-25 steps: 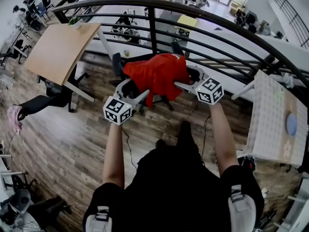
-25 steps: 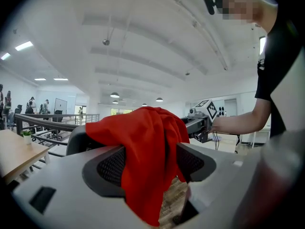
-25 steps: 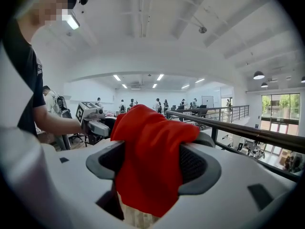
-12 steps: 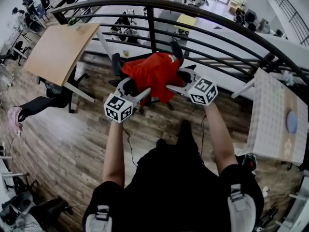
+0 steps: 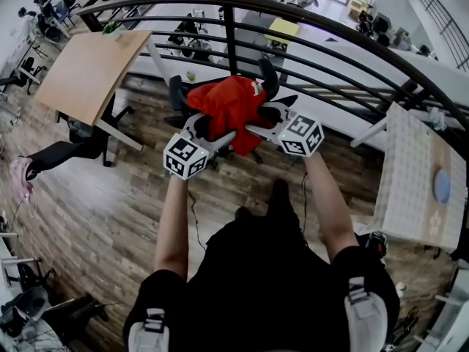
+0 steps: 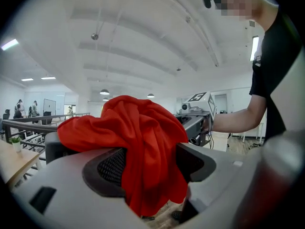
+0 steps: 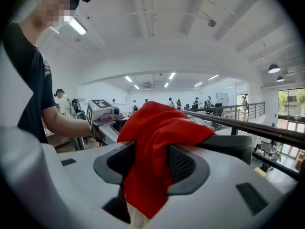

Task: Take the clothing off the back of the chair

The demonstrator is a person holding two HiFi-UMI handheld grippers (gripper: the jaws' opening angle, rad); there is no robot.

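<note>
As the grippers draw together at upper centre of the head view, the red garment [image 5: 231, 101] bunches narrower than a second ago, still over the chair [image 5: 268, 75] back. The left gripper [image 5: 210, 128] clamps a fold. The right gripper [image 5: 260, 120] has cloth between its jaws, which are closing on it. Judgement: two-sided hold nearly set; lift-off is next.

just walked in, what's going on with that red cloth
A person works a gripper in each hand at a red garment draped over the back of an office chair. The left gripper is clamped on the cloth; the right gripper is closing its jaws on it. It isn't off yet.
</note>
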